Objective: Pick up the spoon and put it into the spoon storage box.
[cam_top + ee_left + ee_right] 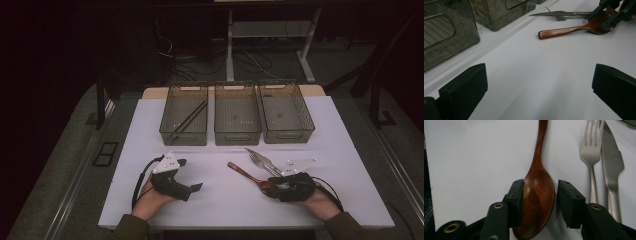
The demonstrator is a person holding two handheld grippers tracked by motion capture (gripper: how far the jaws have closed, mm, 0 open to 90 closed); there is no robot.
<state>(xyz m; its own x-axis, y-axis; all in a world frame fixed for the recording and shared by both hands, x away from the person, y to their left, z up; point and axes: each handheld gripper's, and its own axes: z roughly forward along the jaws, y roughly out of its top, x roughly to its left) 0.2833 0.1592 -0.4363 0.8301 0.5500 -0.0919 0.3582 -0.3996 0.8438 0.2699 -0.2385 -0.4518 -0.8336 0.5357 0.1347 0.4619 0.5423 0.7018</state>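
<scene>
1. We take the wooden spoon [537,195] for the thing in hand: it lies flat on the white surface [220,200], bowl toward the person, handle running away toward the three smoky plastic bins [237,120].
2. The right gripper [539,200] has its jaws set astride the spoon's bowl; the left-hand jaw touches the rim, the other stands just off it (so not yet a grip, as we read it).
3. The left gripper [536,92] rests apart on bare surface, jaws wide and holding nothing.
4. We judge the spoon light, stiff and not fragile. Its varnished, curved bowl looks slippery, and flat pads on a rounded edge may let it pivot or squirt out.
5. A hold at the neck or on the straight handle [559,32] would seem surer to us than one across the bowl.
6. A steel fork [591,157] and table knife [612,167] lie just beside the spoon, apart from it; chopsticks [187,121] lie in the left bin.
7. We can read no brand, label or writing anywhere.
</scene>
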